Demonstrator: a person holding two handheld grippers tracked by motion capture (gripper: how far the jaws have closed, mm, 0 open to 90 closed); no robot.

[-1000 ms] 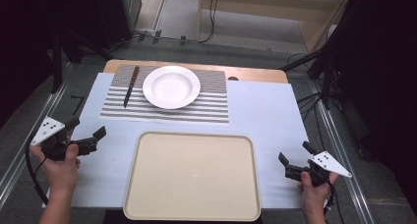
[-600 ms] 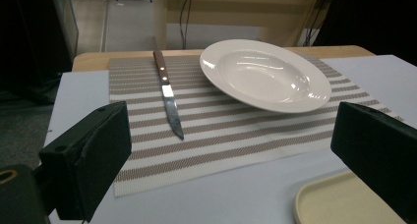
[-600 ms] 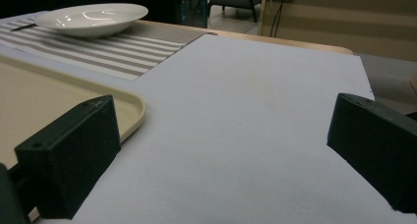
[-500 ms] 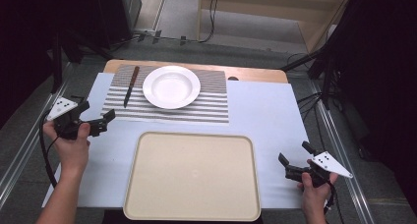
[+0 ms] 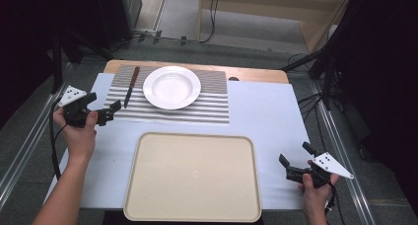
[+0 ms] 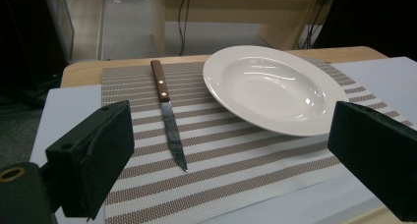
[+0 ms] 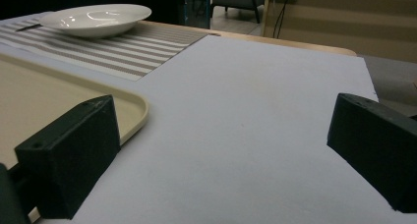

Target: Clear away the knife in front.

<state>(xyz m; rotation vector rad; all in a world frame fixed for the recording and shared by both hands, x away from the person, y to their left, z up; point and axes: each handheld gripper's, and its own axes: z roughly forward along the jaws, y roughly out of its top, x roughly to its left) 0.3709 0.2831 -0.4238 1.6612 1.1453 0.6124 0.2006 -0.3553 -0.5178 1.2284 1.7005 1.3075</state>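
The left gripper (image 5: pixel 105 109) hovers with jaws spread wide, beside the striped brown-and-white placemat (image 5: pixel 207 106) that carries a wooden-handled knife (image 6: pixel 168 118) and a round white ceramic plate (image 5: pixel 171 87). The right gripper (image 5: pixel 295 162), equally wide, holds nothing, right of the empty beige plastic tray (image 5: pixel 192 176)

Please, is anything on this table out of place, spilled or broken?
Nothing stands out. The white round ceramic plate and the wooden-handled knife lie neatly on the striped woven placemat. The beige plastic tray is empty and looks clean.
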